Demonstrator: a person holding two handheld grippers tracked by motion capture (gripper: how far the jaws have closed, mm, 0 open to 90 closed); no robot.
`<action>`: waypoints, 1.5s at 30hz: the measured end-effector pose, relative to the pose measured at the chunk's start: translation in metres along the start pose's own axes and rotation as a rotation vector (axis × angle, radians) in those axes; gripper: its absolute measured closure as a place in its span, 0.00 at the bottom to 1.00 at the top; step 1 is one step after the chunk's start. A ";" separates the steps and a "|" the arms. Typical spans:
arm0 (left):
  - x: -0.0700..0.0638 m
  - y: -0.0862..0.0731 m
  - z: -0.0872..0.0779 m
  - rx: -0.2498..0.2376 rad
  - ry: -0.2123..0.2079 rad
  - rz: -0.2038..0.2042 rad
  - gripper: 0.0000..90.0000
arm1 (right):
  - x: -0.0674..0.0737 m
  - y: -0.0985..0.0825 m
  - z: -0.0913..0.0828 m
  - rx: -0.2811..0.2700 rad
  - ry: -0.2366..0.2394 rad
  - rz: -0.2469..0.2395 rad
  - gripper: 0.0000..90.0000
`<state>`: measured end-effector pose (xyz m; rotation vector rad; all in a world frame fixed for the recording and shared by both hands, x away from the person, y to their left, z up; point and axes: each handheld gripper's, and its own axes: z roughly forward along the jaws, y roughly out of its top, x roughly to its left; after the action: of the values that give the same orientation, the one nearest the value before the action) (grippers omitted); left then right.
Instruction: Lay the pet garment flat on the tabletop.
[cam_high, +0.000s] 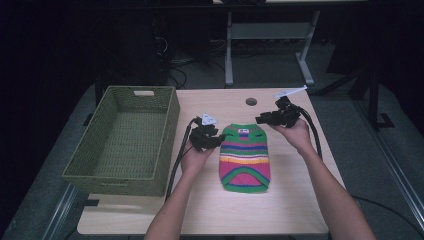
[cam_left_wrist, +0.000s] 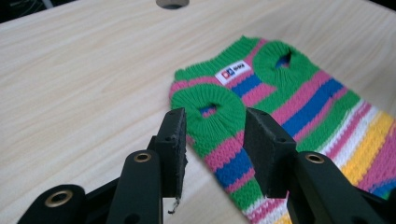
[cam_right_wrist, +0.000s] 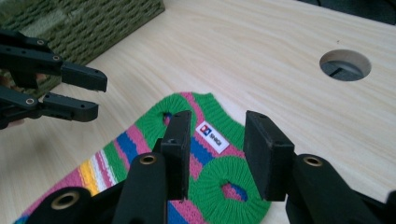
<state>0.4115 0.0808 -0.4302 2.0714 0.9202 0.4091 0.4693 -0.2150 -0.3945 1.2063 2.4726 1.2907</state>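
Two open grippers flank the work, and you hold nothing yet. At far left the green woven basket (cam_high: 125, 140) sits empty on the table (cam_high: 210, 210). Your left gripper (cam_high: 216, 139) hangs with jaws parted, just beside the striped knit sweater's (cam_high: 246, 157) left armhole (cam_left_wrist: 208, 108). The sweater lies flat mid-table. Your right gripper (cam_high: 261, 120), equally parted, hovers near its collar. This looks like the approach before a grasp; next, likely pinch each shoulder. The white neck label (cam_left_wrist: 233, 72) carries a small logo, its lettering unreadable.
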 end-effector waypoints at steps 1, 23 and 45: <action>0.000 0.000 0.000 -0.005 -0.003 -0.004 0.65 | -0.001 -0.001 0.000 0.007 0.003 0.000 0.66; -0.005 0.000 -0.011 -0.036 -0.090 -0.015 0.50 | -0.018 -0.036 -0.011 0.036 0.132 0.045 0.58; -0.008 -0.019 -0.030 -0.033 -0.109 -0.040 0.37 | -0.013 -0.065 -0.024 0.061 0.174 0.049 0.47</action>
<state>0.3800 0.0998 -0.4266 2.0209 0.8827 0.2847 0.4289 -0.2606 -0.4304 1.2236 2.6366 1.3984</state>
